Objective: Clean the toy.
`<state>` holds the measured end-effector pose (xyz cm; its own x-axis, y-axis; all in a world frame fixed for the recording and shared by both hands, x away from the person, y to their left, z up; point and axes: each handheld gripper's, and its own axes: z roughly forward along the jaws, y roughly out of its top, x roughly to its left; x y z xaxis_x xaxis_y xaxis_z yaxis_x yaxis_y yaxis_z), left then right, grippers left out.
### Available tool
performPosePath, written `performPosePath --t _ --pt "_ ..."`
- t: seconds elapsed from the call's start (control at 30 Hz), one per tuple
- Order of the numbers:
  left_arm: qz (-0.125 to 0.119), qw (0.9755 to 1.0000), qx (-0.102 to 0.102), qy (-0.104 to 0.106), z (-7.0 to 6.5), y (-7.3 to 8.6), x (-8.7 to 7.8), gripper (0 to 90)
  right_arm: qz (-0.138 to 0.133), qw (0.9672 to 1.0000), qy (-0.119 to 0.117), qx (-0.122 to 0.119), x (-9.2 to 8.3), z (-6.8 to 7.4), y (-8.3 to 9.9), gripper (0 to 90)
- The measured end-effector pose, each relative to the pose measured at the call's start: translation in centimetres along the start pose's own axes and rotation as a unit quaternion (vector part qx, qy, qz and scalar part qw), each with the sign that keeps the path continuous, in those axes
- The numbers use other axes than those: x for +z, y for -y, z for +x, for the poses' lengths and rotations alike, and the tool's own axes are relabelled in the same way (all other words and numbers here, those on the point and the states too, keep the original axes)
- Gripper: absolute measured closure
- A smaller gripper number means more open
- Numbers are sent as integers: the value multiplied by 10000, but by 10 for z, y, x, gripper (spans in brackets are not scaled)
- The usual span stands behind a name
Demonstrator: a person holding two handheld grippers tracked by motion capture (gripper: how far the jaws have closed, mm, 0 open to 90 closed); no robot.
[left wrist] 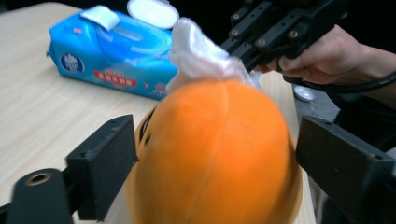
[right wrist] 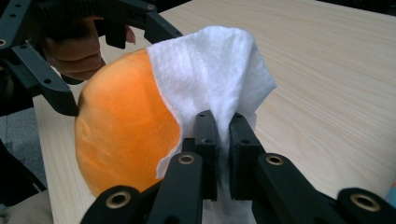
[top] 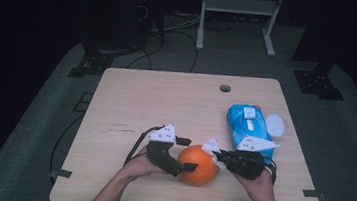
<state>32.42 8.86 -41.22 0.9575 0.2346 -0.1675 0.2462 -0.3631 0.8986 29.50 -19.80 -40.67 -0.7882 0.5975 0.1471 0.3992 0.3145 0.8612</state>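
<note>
right now the round orange plush ball [top: 199,165] sits on the light wooden tabletop [top: 166,104] near its front edge, about mid-width. left hand-held gripper [top: 188,155] is released: jaws spread wide w/ the ball between them, pads just off its sides. right hand-held gripper [top: 218,158] is clenched on a white crumpled wet wipe [right wrist: 212,77], pressing it vs the ball's top right. blue wipes pack w/ white flip lid [top: 248,124] lies by the right edge.
</note>
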Motion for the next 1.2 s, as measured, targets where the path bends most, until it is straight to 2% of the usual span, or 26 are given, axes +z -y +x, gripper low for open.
performPosePath --t 0.07,0.13,0.2,0.27,0.33,0.43,0.53,0.6,0.67,0.73,0.8,0.87,0.93,1.0,1.1,1.13,1.17,1.2 --pt "107 9999 0 69 1 5 4 107 -12 10000 11 76 0 -4 2 834" --pt "93 9998 150 53 -1 7 8 184 3 9999 28 126 -1 -7 2 835" --pt "102 9998 183 -66 -2 7 9 275 9 9999 65 89 -2 -6 1 836" --pt "69 9998 112 -163 -2 7 10 318 -48 10000 36 56 -5 -4 -2 840" --pt "41 9997 59 -228 -2 7 13 326 -205 9997 -97 24 -8 -1 -5 841" --pt "-29 9993 -64 -363 -2 6 16 325 -323 9992 -167 -173 -9 11 -10 841" --pt "-142 9981 -307 -506 -1 7 18 319 -369 9984 -280 -327 -9 21 -12 840" --pt "-151 9979 -354 -523 -1 6 19 319 -309 9979 -350 -454 -7 27 -13 839" --pt "-144 9980 -342 -520 -1 7 19 320 -235 9976 -212 -617 -5 30 -14 840" --pt "-170 9976 -382 -556 -1 6 18 326 -241 9981 -163 -534 -8 24 -13 839" --pt "-203 9969 -464 -596 0 7 18 326 -191 9988 28 -442 -10 15 -11 840" --pt "-234 9963 -477 -676 1 7 17 315 -182 9992 111 -327 -11 8 -7 840" --pt "-234 9960 -497 -701 1 7 18 297 -177 9991 141 -345 -12 9 -5 840" --pt "-204 9962 -446 -716 -2 6 20 294 -172 9991 127 -375 -12 12 -6 840" --pt "-124 9979 -135 -616 -9 5 23 310 -214 9979 -91 -613 -9 26 -10 840" --pt "-124 9979 -135 -616 -9 5 23 317 -214 9979 -91 -613 -9 26 -10 840" --pt "-112 9983 -47 -565 -13 4 25 321 -248 9972 -20 -706 -9 30 -13 841" --pt "-66 9985 24 -545 -14 4 25 323 -255 9973 7 -688 -10 30 -13 842"
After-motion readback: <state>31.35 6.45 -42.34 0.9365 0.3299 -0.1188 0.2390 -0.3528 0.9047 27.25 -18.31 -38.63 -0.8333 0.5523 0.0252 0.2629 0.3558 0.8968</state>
